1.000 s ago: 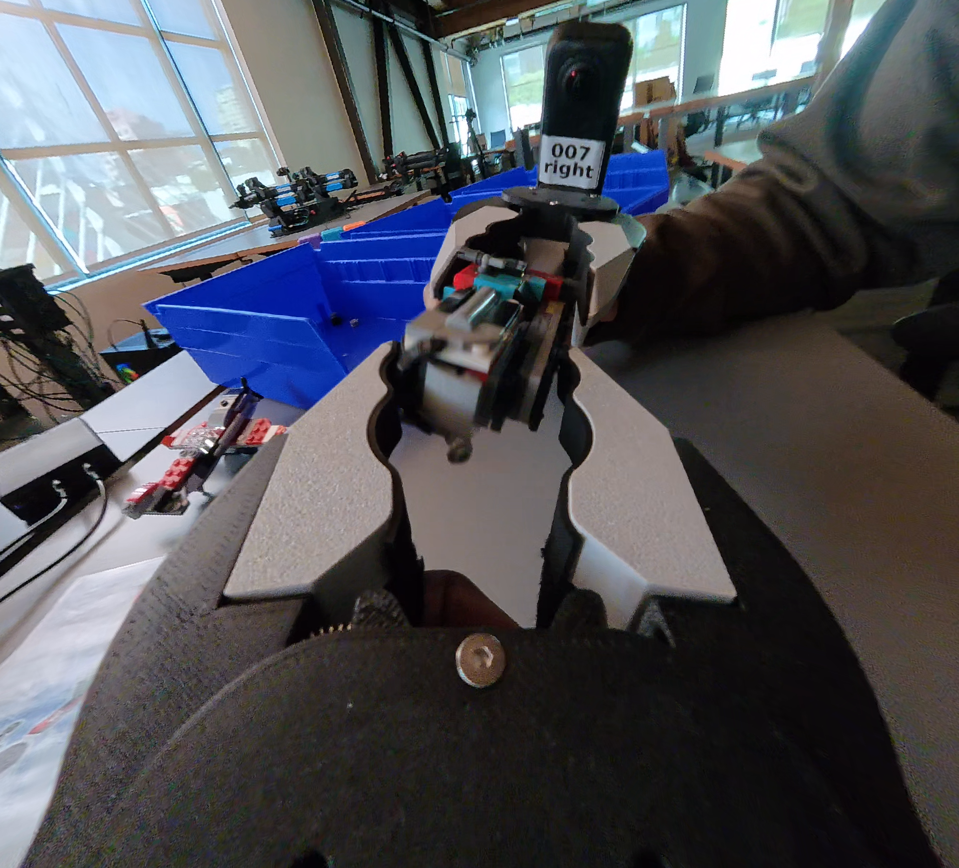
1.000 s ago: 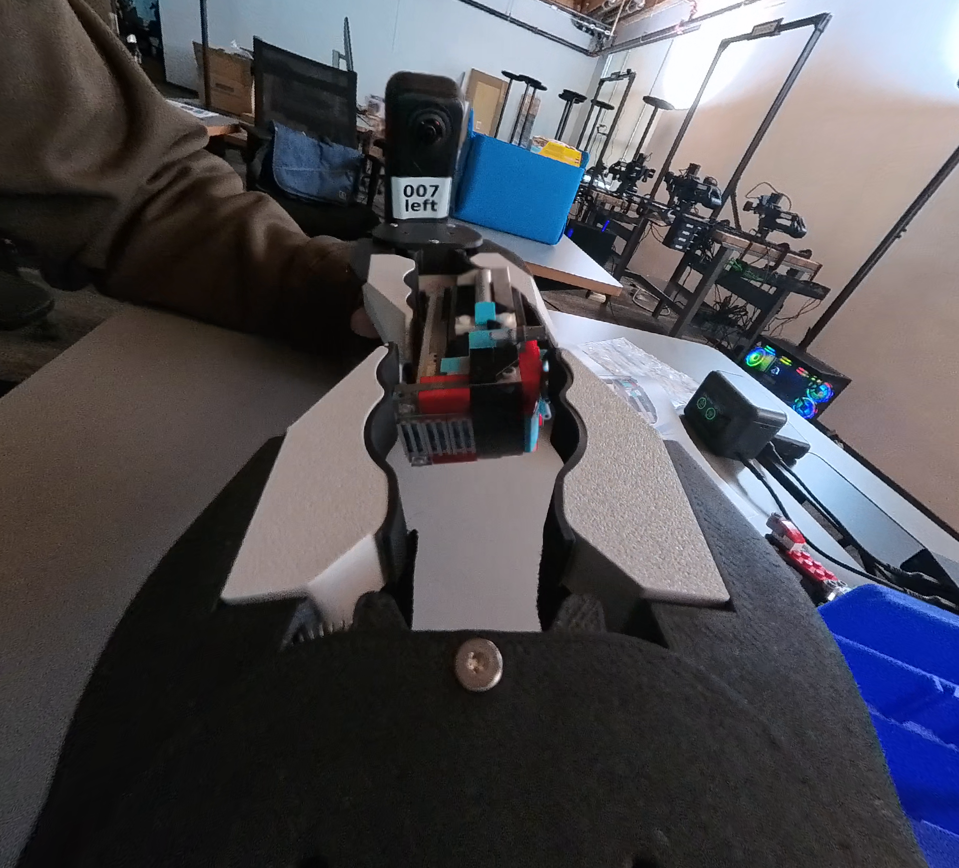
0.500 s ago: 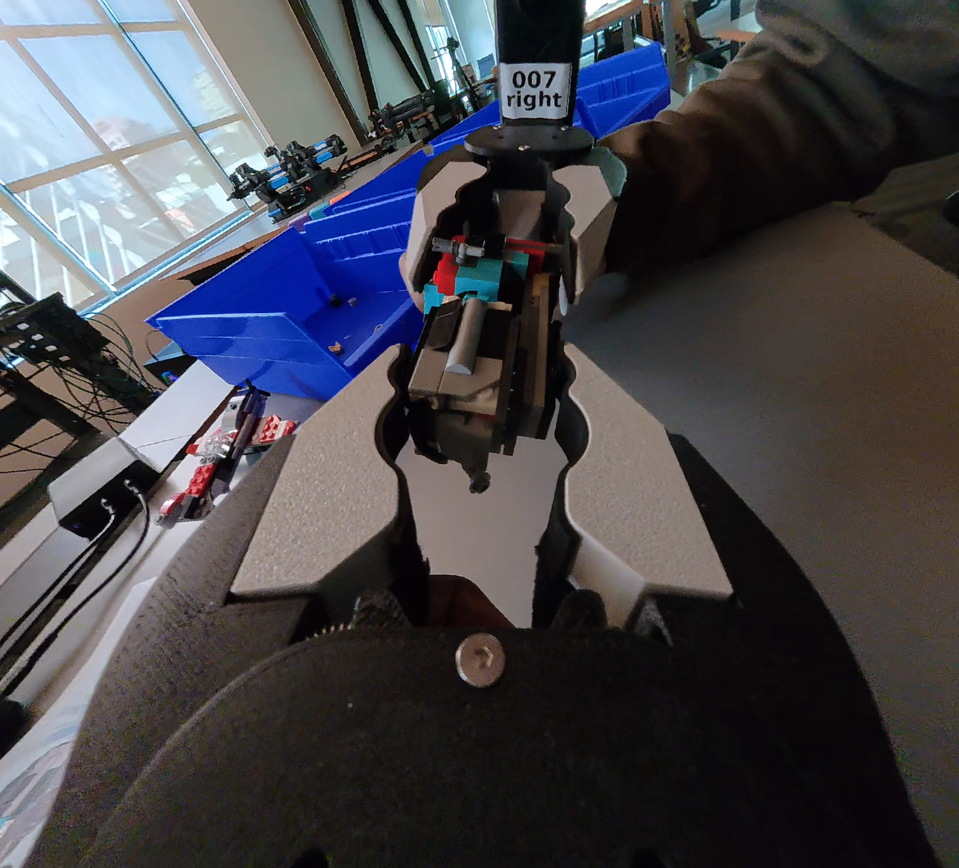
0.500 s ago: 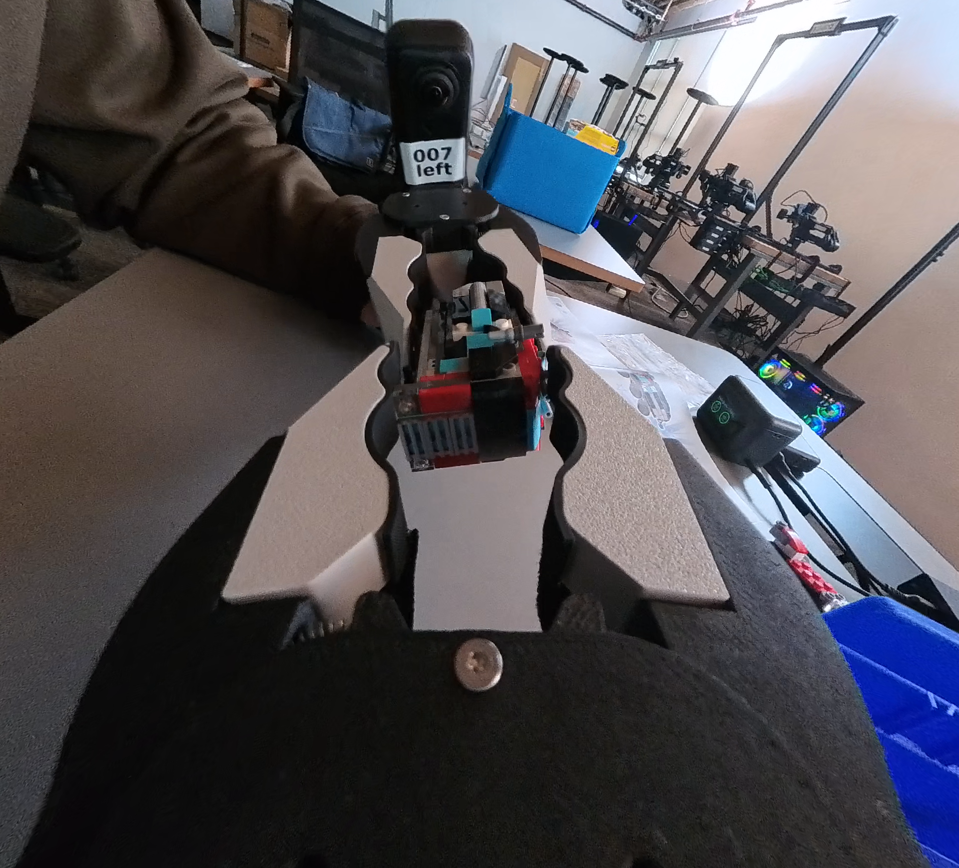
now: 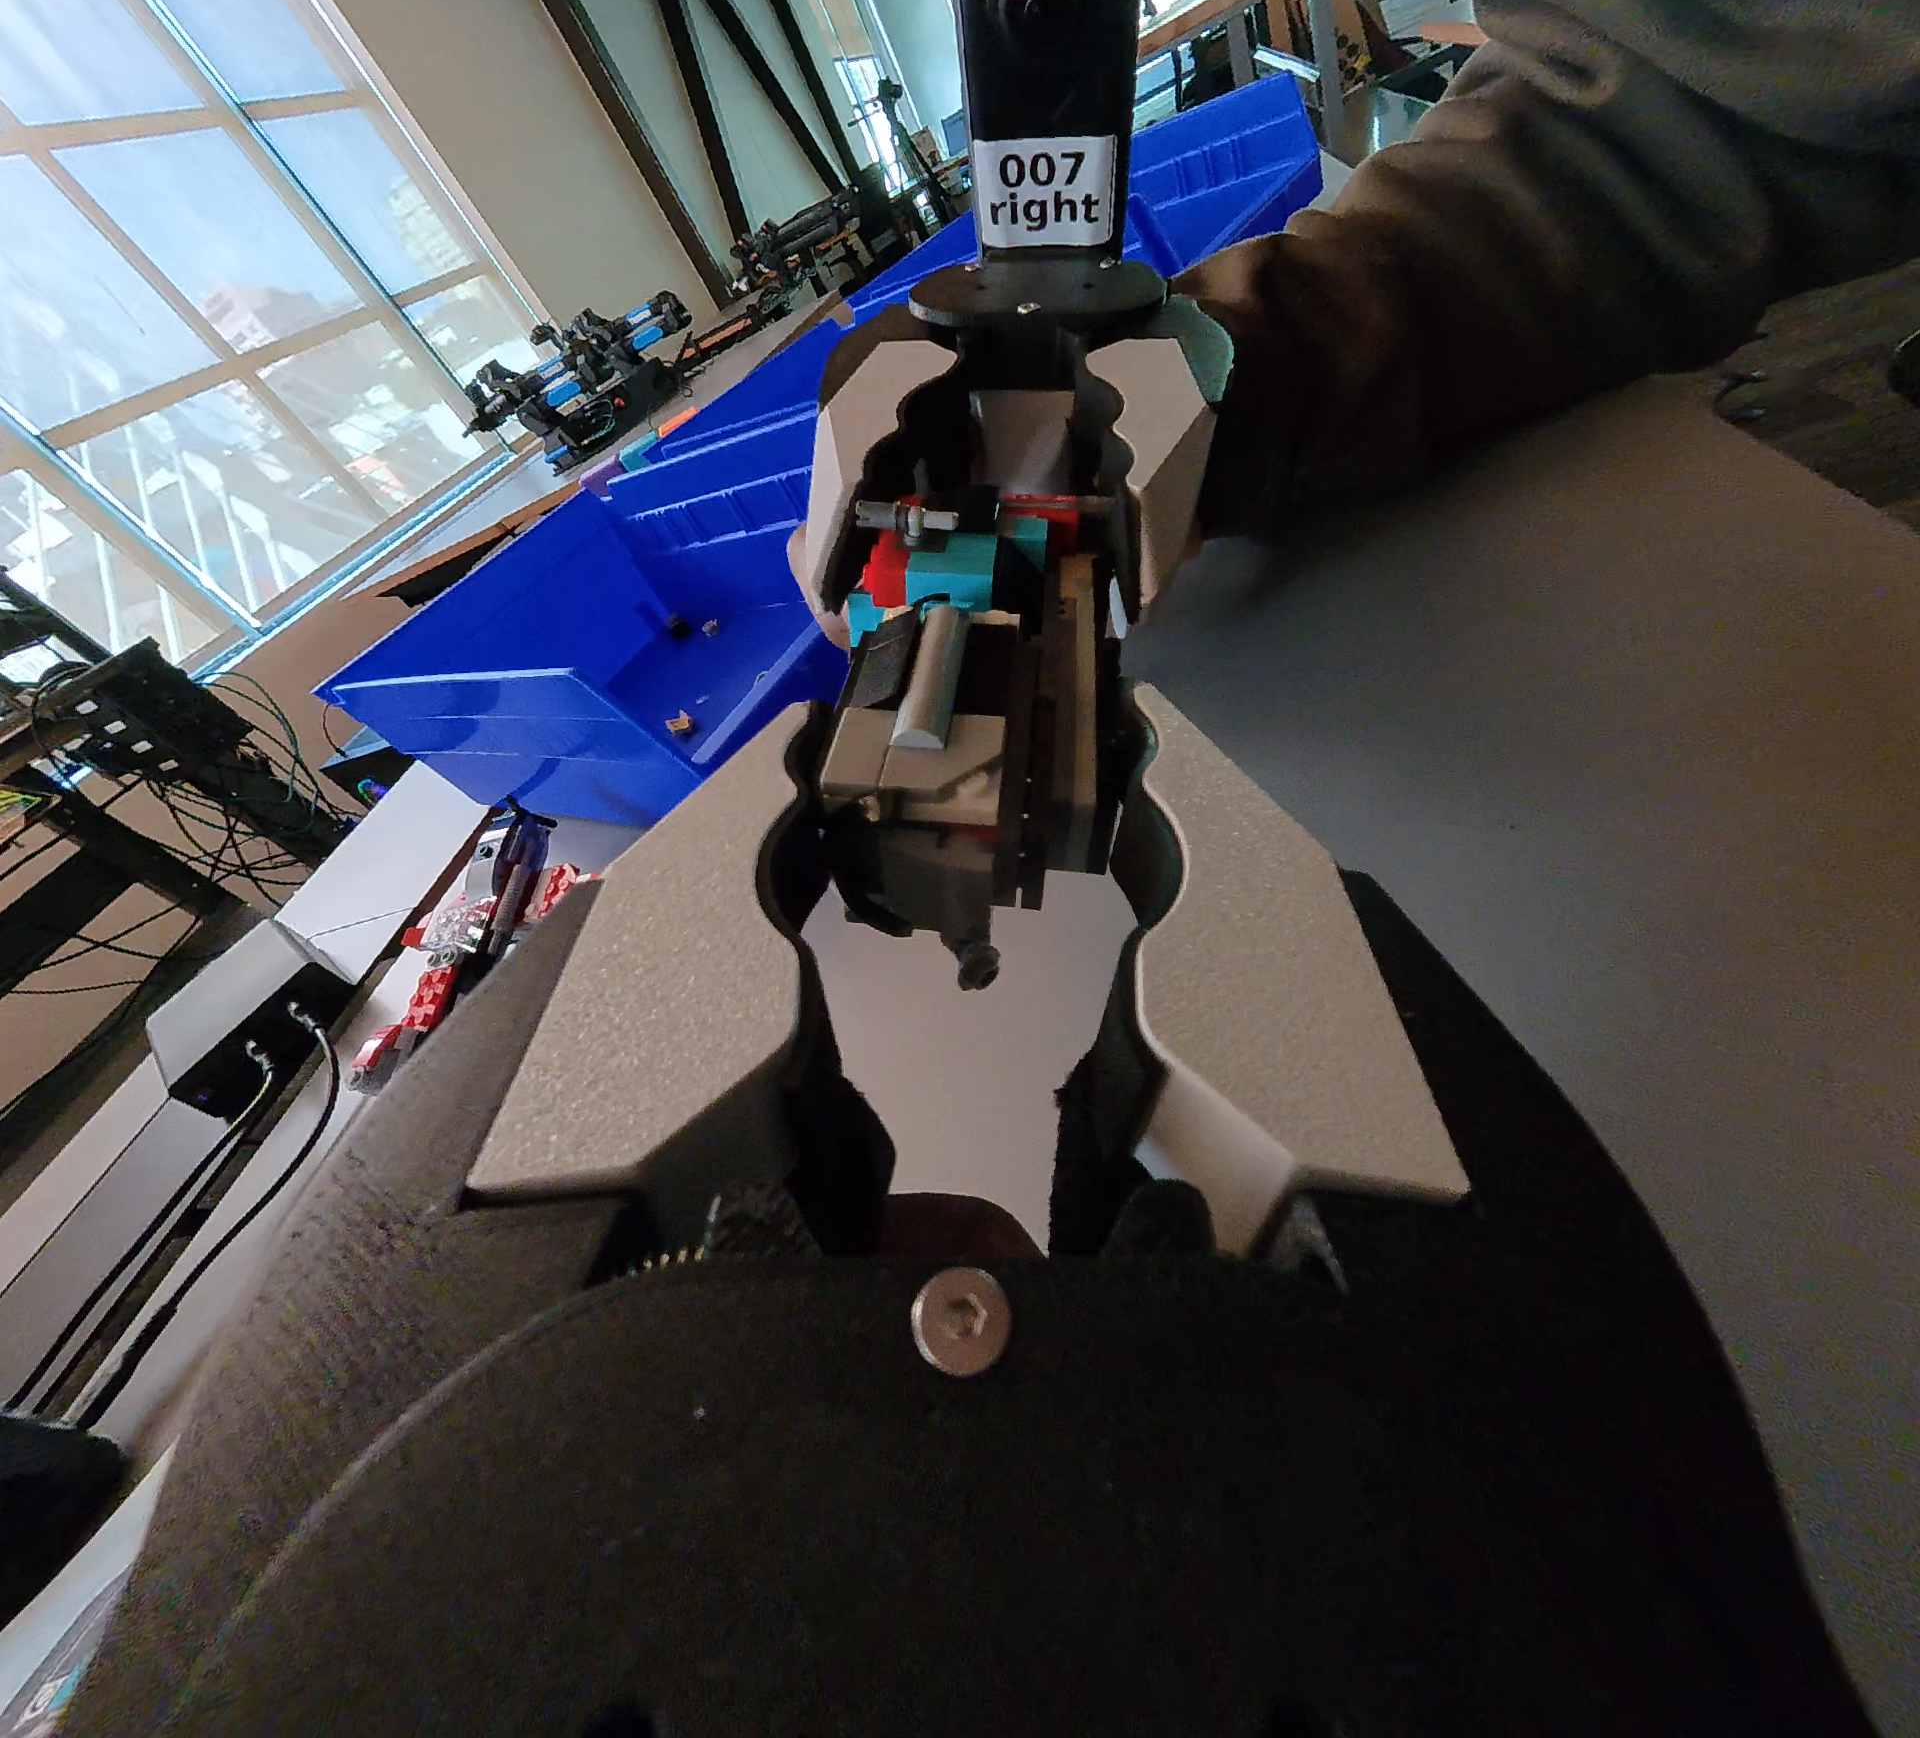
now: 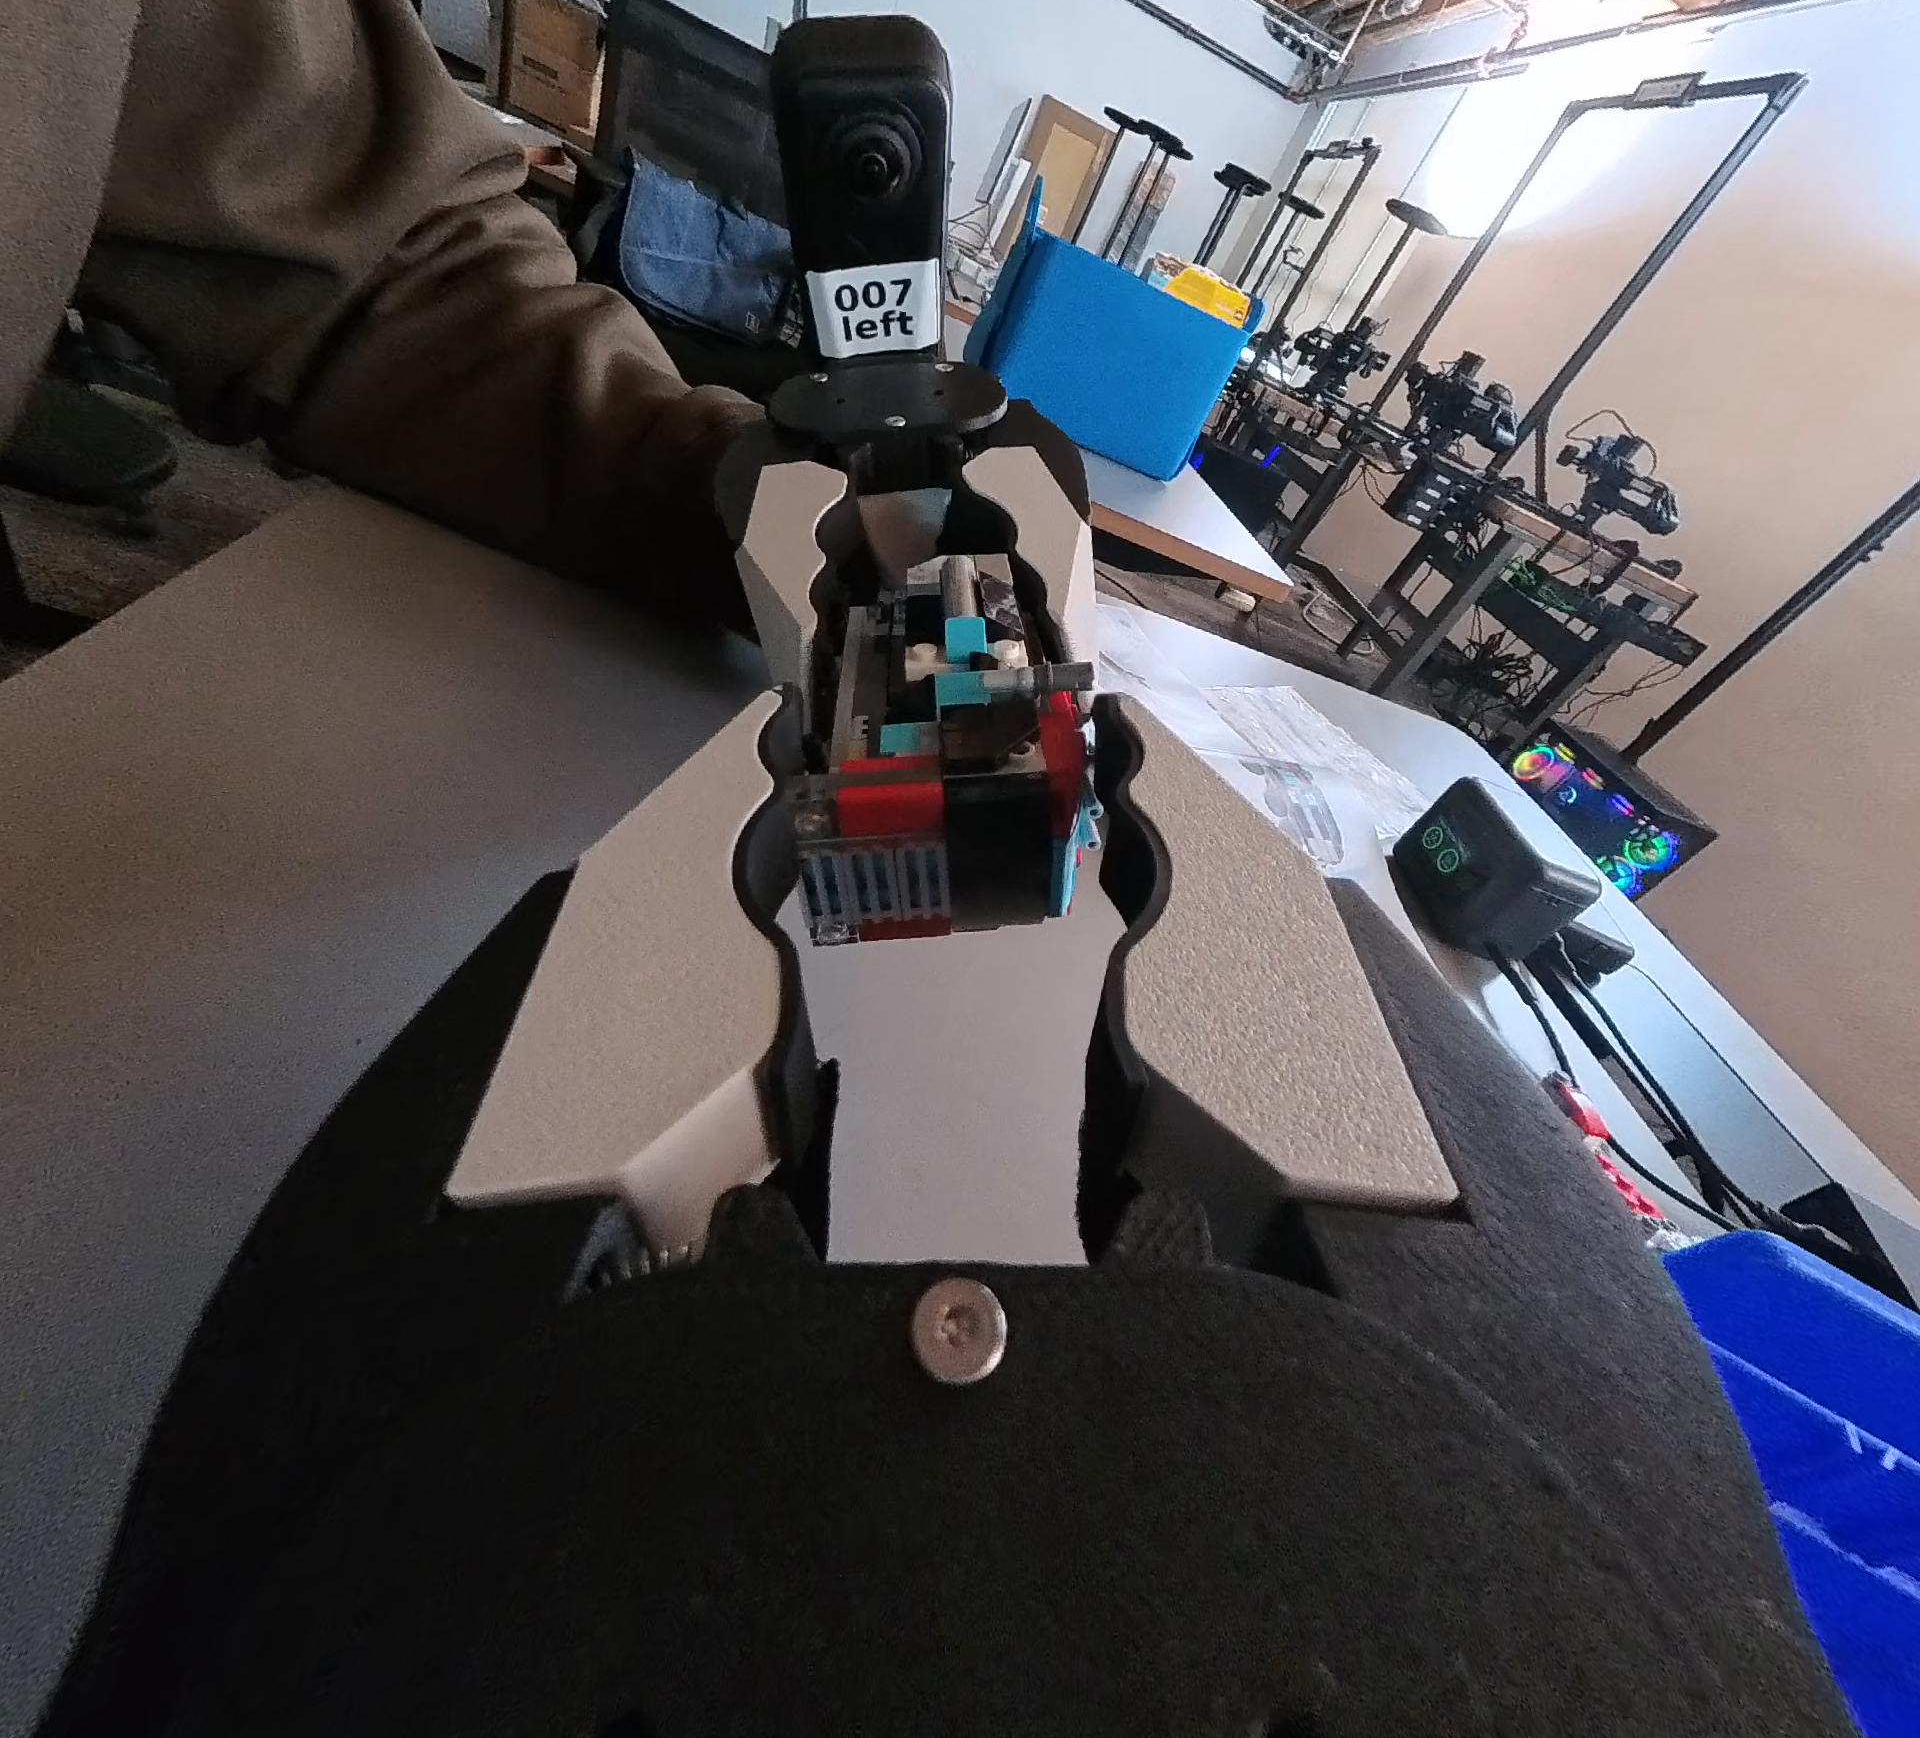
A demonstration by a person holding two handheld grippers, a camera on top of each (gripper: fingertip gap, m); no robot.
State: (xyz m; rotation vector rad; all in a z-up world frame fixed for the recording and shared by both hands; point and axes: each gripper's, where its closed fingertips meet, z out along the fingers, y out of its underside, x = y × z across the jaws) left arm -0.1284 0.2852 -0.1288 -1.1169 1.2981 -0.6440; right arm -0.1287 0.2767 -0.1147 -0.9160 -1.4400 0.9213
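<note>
Grey desk (image 5: 1558,805), smooth matte top, fills the right side of the left wrist view and the left side of the right wrist view. Blue bins (image 5: 582,649) of ribbed hard plastic run along its far edge, a few small loose bits inside one. Brown knit sleeve (image 5: 1507,317) comes in over the desk behind the right gripper; a second sleeve (image 6: 343,306) sits behind the left one.

Toy brick model (image 5: 966,743) is held up above the desk between the two grippers, one at each end. It is a blocky, studded plastic build, mostly black and dark grey, with red and teal bricks, a grey half-round bar along the top, a thin grey rod sticking out sideways, and a grille-like striped panel (image 6: 873,888) on the end nearest the right gripper.

Left gripper (image 5: 966,847): grey grainy flat fingers (image 5: 665,982) with wavy black inner pads, jaws part-way closed and clamped on the grey-black end of the model. Right gripper (image 6: 940,815): same build, jaws part-way closed, pads pressed on the red-black end of the model. Each carries a black camera stick with a white label.

Small black box (image 6: 1486,878) with green lit icons and cables sits near the desk's right edge, beside a crinkled clear plastic bag (image 6: 1309,753). Loose red bricks (image 5: 457,961) lie by the left edge.
</note>
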